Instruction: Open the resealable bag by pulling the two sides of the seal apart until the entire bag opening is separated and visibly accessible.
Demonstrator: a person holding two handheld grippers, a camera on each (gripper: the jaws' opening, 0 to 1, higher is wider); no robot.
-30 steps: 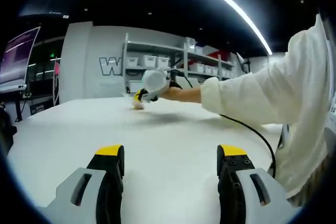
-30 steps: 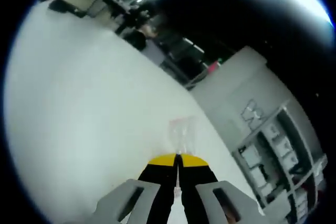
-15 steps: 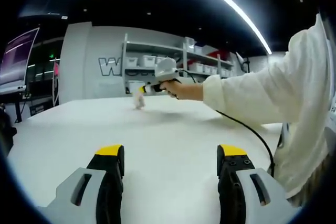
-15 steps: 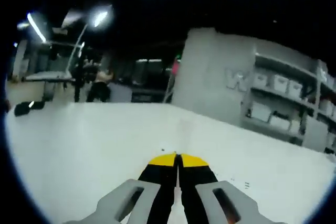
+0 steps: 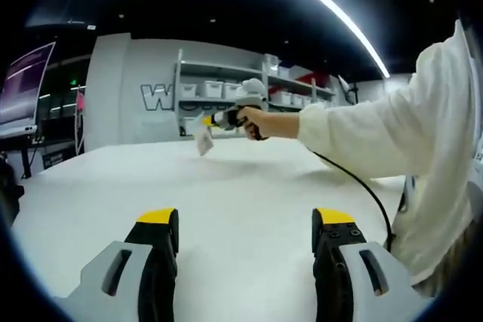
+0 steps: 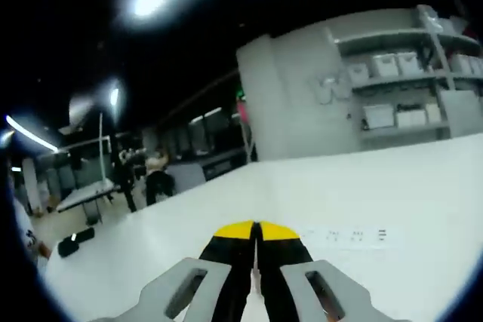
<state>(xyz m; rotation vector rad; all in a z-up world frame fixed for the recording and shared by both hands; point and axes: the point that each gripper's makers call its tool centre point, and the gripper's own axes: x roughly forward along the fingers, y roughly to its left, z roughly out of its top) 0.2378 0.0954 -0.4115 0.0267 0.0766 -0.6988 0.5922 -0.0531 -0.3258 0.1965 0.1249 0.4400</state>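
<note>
My left gripper (image 5: 246, 224) stands open low over the white table (image 5: 241, 186), with nothing between its yellow-tipped jaws. Across the table a hand in a white sleeve (image 5: 392, 133) holds my right gripper (image 5: 207, 121) up in the air. A small clear resealable bag (image 5: 204, 141) hangs from its tips, clear of the tabletop. In the right gripper view the right gripper (image 6: 255, 230) has its jaws pressed together; the bag hangs below them, hidden from that camera.
A black cable (image 5: 362, 194) trails over the table on the right. Shelves with white bins (image 5: 226, 88) line the far wall, and a monitor (image 5: 26, 81) stands at the left. People (image 6: 143, 175) stand far off past the table (image 6: 392, 201).
The right gripper has lifted the bag off the table and carried it up and slightly right; its camera has swung level. The left gripper has not moved.
</note>
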